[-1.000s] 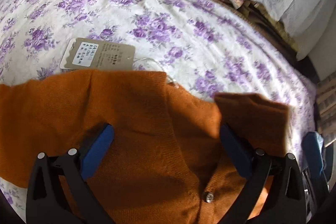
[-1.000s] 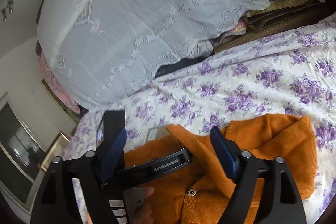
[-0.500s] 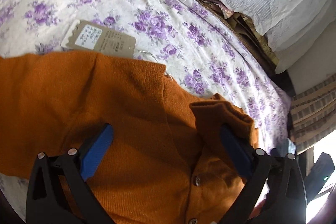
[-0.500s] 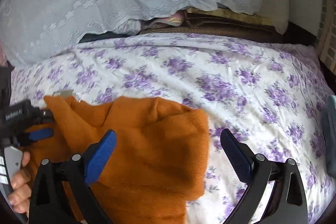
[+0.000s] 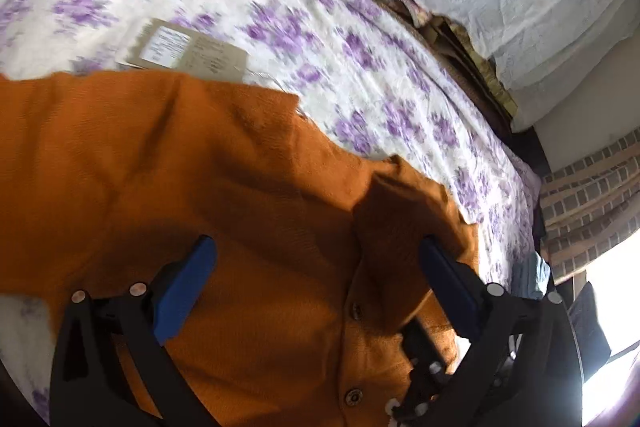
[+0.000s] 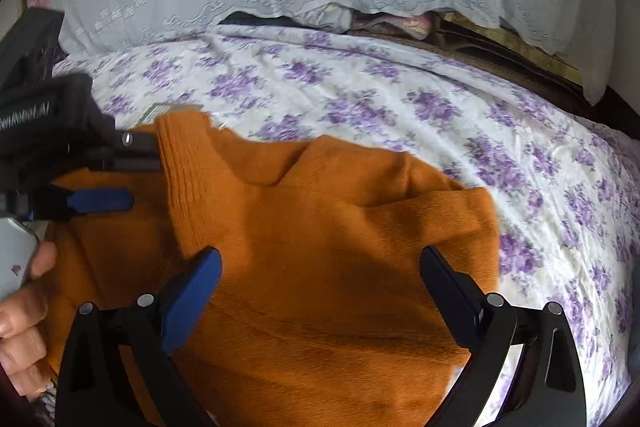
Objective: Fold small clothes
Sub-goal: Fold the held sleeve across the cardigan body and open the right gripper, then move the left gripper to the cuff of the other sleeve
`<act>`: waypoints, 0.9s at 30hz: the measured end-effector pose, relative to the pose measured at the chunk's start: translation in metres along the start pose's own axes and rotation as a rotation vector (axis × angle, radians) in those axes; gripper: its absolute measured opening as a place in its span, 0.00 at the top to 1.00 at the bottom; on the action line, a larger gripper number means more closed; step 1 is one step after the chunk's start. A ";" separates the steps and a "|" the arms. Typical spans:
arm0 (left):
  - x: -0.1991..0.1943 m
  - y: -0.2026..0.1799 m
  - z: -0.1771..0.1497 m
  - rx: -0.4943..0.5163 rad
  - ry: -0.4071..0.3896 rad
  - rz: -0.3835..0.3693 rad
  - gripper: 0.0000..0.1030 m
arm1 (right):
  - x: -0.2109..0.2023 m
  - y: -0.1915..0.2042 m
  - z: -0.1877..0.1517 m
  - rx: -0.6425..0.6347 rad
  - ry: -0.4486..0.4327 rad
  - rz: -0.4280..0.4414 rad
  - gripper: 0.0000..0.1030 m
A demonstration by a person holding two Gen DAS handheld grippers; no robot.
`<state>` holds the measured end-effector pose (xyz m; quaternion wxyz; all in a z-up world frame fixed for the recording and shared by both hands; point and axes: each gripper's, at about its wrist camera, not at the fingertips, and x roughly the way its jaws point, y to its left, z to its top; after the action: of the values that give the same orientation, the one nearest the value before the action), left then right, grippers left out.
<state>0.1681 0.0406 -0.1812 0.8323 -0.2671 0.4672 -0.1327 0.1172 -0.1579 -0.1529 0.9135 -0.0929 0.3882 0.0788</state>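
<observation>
Your burnt-orange knitted button-front cardigan [image 5: 224, 211] lies face up on the bed's white sheet with purple flowers [image 6: 400, 95], its beige cardboard hang tag [image 5: 188, 47] on the sheet just past the top edge. Left gripper [image 5: 316, 267]: fingers spread wide over the button placket, nothing held. Right gripper [image 6: 320, 279]: fingers likewise wide apart over the garment's right side, nothing held. Progress, as I judge it: early. The right sleeve or side panel [image 6: 400, 227] looks flipped in over the body, with a loose, wrinkled edge near the collar. The left side appears flat and unfolded, and there's no bottom-to-top fold that I can see. Left to do: tidy that first fold, bring in the other side, then fold lengthwise. Lower hem isn't in view, so can't confirm its state.
</observation>
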 end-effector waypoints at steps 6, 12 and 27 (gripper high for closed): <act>-0.037 0.001 -0.002 0.006 -0.144 0.071 0.04 | 0.003 0.017 -0.004 -0.051 0.049 0.100 0.03; -0.001 -0.021 -0.016 0.143 -0.040 0.137 0.04 | -0.019 -0.024 0.009 0.043 -0.010 0.143 0.03; 0.038 -0.026 -0.027 0.312 -0.077 0.645 0.04 | 0.029 -0.126 -0.007 0.252 0.110 -0.240 0.03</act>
<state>0.1661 -0.0066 -0.2044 0.8791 0.0194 0.4699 0.0774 0.1594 -0.2794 -0.1646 0.8981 -0.0276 0.4306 -0.0852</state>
